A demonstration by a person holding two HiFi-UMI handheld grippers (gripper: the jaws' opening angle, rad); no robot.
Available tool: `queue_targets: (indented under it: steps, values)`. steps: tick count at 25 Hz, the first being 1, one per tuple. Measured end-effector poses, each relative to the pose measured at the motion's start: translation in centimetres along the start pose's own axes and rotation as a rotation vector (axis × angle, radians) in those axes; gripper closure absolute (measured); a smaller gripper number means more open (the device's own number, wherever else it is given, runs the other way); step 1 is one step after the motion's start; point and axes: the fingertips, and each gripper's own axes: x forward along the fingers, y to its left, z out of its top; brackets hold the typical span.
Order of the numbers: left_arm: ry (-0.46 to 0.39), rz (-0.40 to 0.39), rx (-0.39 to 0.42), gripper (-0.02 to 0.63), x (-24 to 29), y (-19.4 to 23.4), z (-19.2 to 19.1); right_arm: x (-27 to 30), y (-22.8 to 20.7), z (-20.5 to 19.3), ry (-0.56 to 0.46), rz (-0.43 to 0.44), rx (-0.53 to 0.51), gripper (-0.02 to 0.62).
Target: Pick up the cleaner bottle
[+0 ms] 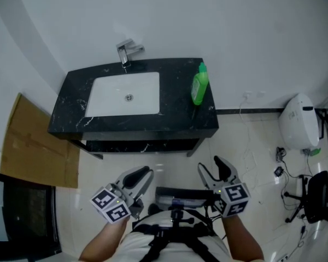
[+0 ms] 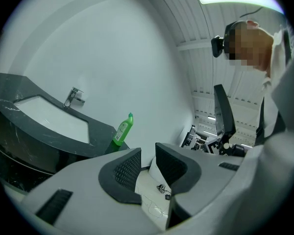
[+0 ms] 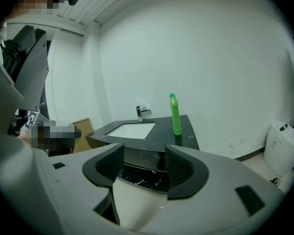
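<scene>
A green cleaner bottle (image 1: 199,84) stands upright on the right end of a black marble vanity counter (image 1: 175,116). It also shows as the green bottle (image 2: 122,129) in the left gripper view and the green bottle (image 3: 175,115) in the right gripper view. My left gripper (image 1: 144,177) and right gripper (image 1: 210,168) hang over the floor in front of the vanity, well short of the bottle. Both are open with nothing between the jaws. The left gripper (image 2: 148,166) points level past the vanity's right end; the right gripper (image 3: 144,164) faces the counter.
A white sink basin (image 1: 124,94) with a chrome faucet (image 1: 126,52) is set in the counter. A cardboard sheet (image 1: 33,143) leans at the left. A white appliance (image 1: 299,121), cables and a black chair (image 1: 317,195) stand on the floor at right.
</scene>
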Motion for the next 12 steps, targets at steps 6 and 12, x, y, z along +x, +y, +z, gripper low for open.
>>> queue_targets:
  steps: [6,12]
  values:
    - [-0.008,0.014,0.001,0.514,2.9,-1.0,-0.4,-0.1,-2.3,0.9,-0.001,0.026,-0.014,0.328]
    - [0.006,0.033,0.010,0.514,3.9,-1.3,-0.7,0.2,-3.1,0.8,-0.010,0.042,-0.027,0.328]
